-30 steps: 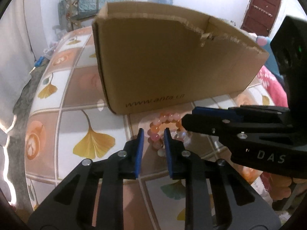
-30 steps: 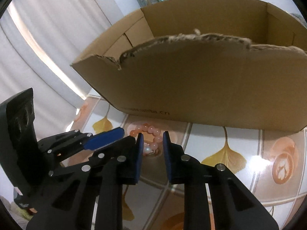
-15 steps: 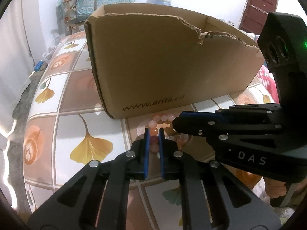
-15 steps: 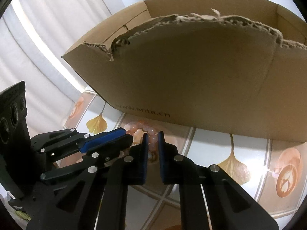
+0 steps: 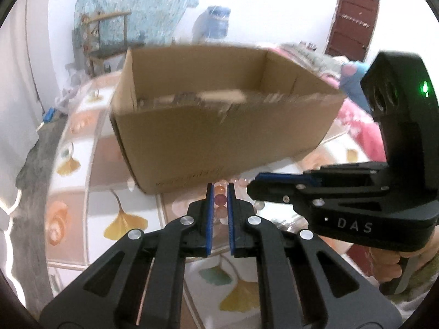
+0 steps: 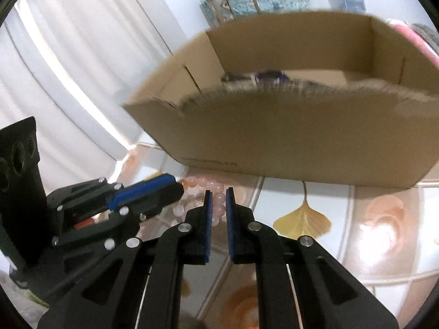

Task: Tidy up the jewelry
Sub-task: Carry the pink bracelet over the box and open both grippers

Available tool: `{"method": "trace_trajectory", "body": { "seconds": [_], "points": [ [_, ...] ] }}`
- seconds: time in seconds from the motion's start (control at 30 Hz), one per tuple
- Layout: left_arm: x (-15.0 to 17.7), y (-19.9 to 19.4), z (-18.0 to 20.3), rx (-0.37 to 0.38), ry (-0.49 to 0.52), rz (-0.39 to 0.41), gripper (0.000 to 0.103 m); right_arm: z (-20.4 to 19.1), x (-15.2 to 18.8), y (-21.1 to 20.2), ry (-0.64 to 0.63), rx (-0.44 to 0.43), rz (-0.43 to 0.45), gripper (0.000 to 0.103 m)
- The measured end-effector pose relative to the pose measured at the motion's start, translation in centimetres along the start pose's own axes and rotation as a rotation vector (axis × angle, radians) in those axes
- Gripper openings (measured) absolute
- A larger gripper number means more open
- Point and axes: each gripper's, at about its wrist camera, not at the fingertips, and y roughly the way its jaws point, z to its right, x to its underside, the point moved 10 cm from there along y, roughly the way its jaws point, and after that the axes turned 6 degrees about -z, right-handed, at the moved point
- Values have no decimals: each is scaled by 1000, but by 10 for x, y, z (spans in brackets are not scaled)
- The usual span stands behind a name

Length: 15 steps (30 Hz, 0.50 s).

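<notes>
A bracelet of pink and orange beads [image 5: 220,199] hangs between my two grippers just above the tiled tabletop [image 5: 82,213]. My left gripper [image 5: 219,190] is shut on its beads. My right gripper [image 6: 218,193] is shut on pink beads [image 6: 219,205] of the same string. In the left wrist view the right gripper [image 5: 259,182] comes in from the right, close beside the left one. In the right wrist view the left gripper [image 6: 175,185] reaches in from the left, with beads [image 6: 196,182] running from its tip. An open cardboard box [image 5: 219,137] stands just behind the bracelet.
The box [image 6: 301,137] has a torn front rim, and blurred items [image 6: 263,78] lie inside it. The tablecloth carries yellow ginkgo leaves [image 6: 301,219]. A hand [image 5: 389,263] holds the right gripper's handle. White curtains [image 6: 68,68] hang on the left, and a brown door [image 5: 351,33] is far back.
Both grippers closed on the bead bracelet and then rose with it. The box now sits lower in both views, so its inside shows.
</notes>
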Motion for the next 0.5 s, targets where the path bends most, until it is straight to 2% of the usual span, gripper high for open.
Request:
{"method": "trace_trajectory", "body": {
  "seconds": [0.2,0.3,0.4,0.5],
  "points": [
    [-56,-55,29,36,80,148,8,-17,-31,-81,-81,9,164,10],
    [-94,-56,42,80,113,175,8,-17,-59,-105,-126,39,243,10],
    [-129,-25,45,114,124,115,8,3,-87,-111,-162,105,261,10],
    [-150,14,45,166,118,14,8,34,-122,-96,-149,136,189,10]
  ]
}}
